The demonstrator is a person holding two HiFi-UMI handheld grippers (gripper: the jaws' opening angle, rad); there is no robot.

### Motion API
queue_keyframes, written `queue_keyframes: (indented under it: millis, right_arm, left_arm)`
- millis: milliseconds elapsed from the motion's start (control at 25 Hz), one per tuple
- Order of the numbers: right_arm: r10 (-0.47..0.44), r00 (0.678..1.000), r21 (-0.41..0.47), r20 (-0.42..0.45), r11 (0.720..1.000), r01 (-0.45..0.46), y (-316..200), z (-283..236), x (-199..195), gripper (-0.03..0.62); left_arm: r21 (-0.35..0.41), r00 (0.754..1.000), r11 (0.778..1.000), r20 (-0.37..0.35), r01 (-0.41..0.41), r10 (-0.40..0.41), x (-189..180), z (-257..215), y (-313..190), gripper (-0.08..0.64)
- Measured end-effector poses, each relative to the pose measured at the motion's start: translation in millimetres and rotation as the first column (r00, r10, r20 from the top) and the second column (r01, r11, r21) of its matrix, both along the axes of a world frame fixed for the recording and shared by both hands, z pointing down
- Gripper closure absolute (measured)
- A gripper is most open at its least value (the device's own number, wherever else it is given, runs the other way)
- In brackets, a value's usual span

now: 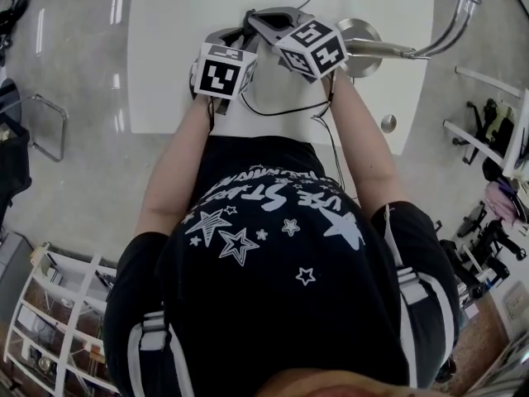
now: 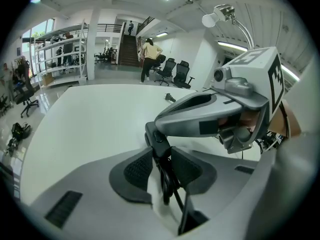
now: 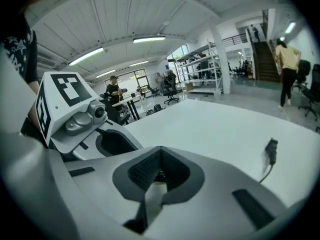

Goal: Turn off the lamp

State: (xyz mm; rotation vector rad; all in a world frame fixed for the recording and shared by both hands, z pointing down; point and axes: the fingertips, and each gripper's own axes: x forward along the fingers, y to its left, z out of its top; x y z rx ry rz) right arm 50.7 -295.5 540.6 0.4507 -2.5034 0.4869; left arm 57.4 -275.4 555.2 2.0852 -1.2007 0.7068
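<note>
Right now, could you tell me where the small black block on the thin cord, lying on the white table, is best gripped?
I would pinch the small black block across its two long sides, coming from above: it lies flat on the white table, and its thin cord trails off one end, leaving the sides free.

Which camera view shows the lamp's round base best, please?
The head view: the lamp's round base sits on the white table, its arm running right. The left gripper view shows only the lamp's head and curved neck above the right hand-held gripper; the right gripper view shows no lamp.
</note>
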Motion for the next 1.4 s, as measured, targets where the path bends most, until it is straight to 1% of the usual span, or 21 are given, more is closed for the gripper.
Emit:
queue_keyframes:
  millis: [160, 280, 440, 600, 680, 760, 880, 1040, 1240, 1400]
  right_arm:
    - [-0.05, 0.998, 0.057, -0.048, 0.997, 0.052, -1, -1, -4, 0.586]
    - [-0.084, 0.991, 0.087, -0.101, 0.992, 0.093, -1, 1, -7, 0.586]
    - [-0.109, 0.985, 0.073, -0.133, 0.99, 0.12, 2, 3, -8, 0.586]
    - [-0.106, 0.984, 0.077, -0.14, 0.99, 0.117, 2, 4, -8, 0.586]
    - [-0.101, 0.982, 0.09, -0.161, 0.989, 0.117, -1, 6, -7, 0.586]
    - [-0.104, 0.979, 0.077, -0.177, 0.99, 0.119, 0, 8, -7, 0.587]
    - [-0.096, 0.982, 0.052, -0.162, 0.993, 0.106, 0, 5, -7, 0.587]
    - [-0.075, 0.987, 0.059, -0.141, 0.995, 0.084, -4, 6, -7, 0.586]
    - [-0.029, 0.993, 0.066, -0.112, 0.997, 0.037, -7, -1, -5, 0.586]
    - [0.003, 0.996, 0.069, -0.086, 0.998, 0.003, -5, -8, 0, 0.586]
  left_arm:
    - [0.002, 1.0, 1.0, 0.002, 0.003, -0.003, -2, 0, -2, 0.428]
    - [0.007, 1.0, 1.0, 0.012, 0.0, 0.0, -3, 2, -4, 0.428]
    - [0.008, 1.0, 1.0, 0.017, -0.003, 0.003, -3, 4, -2, 0.428]
    - [0.014, 1.0, 1.0, 0.022, -0.003, 0.003, -3, 4, -2, 0.428]
    - [0.015, 1.0, 1.0, 0.025, -0.007, 0.006, -2, 5, -2, 0.428]
    - [0.015, 1.0, 1.0, 0.026, -0.009, 0.008, -2, 4, -1, 0.428]
    - [0.01, 1.0, 1.0, 0.012, -0.003, 0.003, -4, 2, -1, 0.428]
    - [0.005, 1.0, 1.0, -0.004, 0.007, -0.007, -3, 1, -2, 0.428]
    - [0.012, 1.0, 1.0, 0.017, 0.002, -0.002, -1, 1, -4, 0.426]
    - [0.002, 1.0, 1.0, -0.02, 0.008, -0.008, 0, 1, -1, 0.426]
